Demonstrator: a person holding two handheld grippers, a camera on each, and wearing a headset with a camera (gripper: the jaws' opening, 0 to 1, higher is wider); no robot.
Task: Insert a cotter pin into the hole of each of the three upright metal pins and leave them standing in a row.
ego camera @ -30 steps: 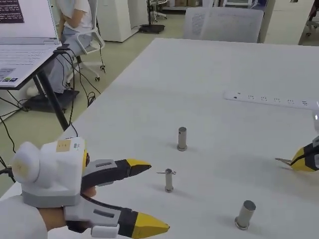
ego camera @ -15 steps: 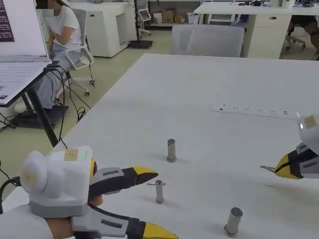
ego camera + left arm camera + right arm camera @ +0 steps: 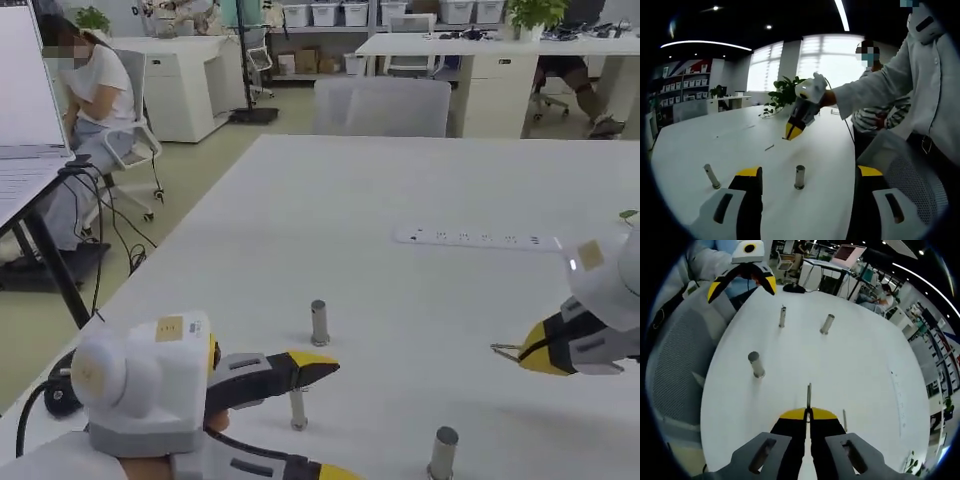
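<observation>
Our right gripper (image 3: 528,356) has its fingers pinched closed on a cotter pin (image 3: 505,350), which sticks out from the tips over the desk (image 3: 400,190), well apart from the upright metal pins. Our left gripper (image 3: 330,418) has its fingers spread wide and empty, with one finger in front of the middle pin (image 3: 297,410); the far pin (image 3: 319,322) and the near pin (image 3: 442,452) stand on either side of it. A spare cotter pin (image 3: 844,420) lies flat on the desk, and the bins (image 3: 322,13) at the back of the room are too small for us to see into.
</observation>
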